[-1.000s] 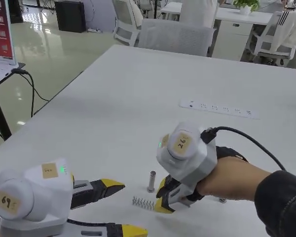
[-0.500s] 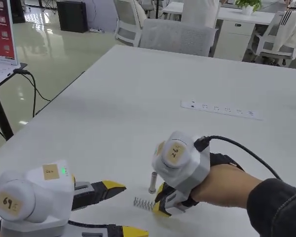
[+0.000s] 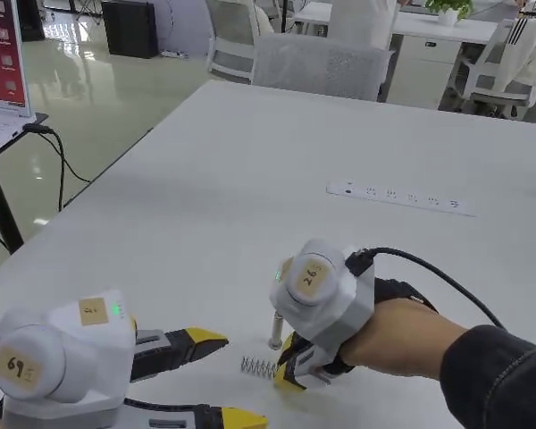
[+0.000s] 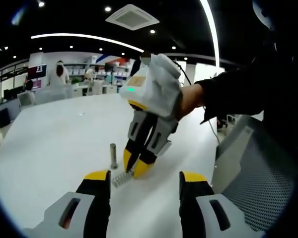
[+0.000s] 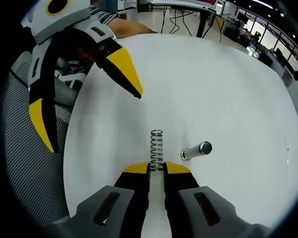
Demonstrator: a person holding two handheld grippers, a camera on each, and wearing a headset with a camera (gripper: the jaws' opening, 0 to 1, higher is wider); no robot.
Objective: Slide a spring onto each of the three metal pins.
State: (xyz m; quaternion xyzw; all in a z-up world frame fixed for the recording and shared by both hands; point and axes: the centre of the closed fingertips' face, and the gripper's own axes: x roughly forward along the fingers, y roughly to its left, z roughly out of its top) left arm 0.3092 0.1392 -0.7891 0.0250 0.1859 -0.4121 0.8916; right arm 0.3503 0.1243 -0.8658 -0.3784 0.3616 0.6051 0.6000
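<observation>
The right hand-held gripper (image 3: 290,372) is reaching down to the white tabletop (image 3: 250,179), and its yellow-tipped jaws are pinching in on one end of the spring (image 3: 259,367). In the right gripper view this hand-held gripper (image 5: 157,168) is showing its two jaws drawn almost together, with the near end of the spring (image 5: 156,146) sitting between the tips and the rest of the coil stretching straight out ahead of them. The spring is lying flat on the tabletop. The metal pin (image 3: 275,329) is standing upright just beside the spring and close to the right jaws, apart from the coil; in the right gripper view the pin (image 5: 196,150) is appearing to the right of the spring. The person's hand (image 3: 411,335), in a dark sleeve, is wrapping around the body of the right hand-held gripper, and a black cable (image 3: 447,273) is trailing from it.

The left hand-held gripper (image 3: 243,377) is hovering low at the near edge of the tabletop with its jaws spread wide and nothing between them, pointing toward the spring. In the left gripper view its jaws (image 4: 144,177) are framing the spring (image 4: 120,179), the pin (image 4: 113,155) and the tips of the right hand-held gripper (image 4: 134,168). A white power strip (image 3: 397,197) is lying farther back on the tabletop.
</observation>
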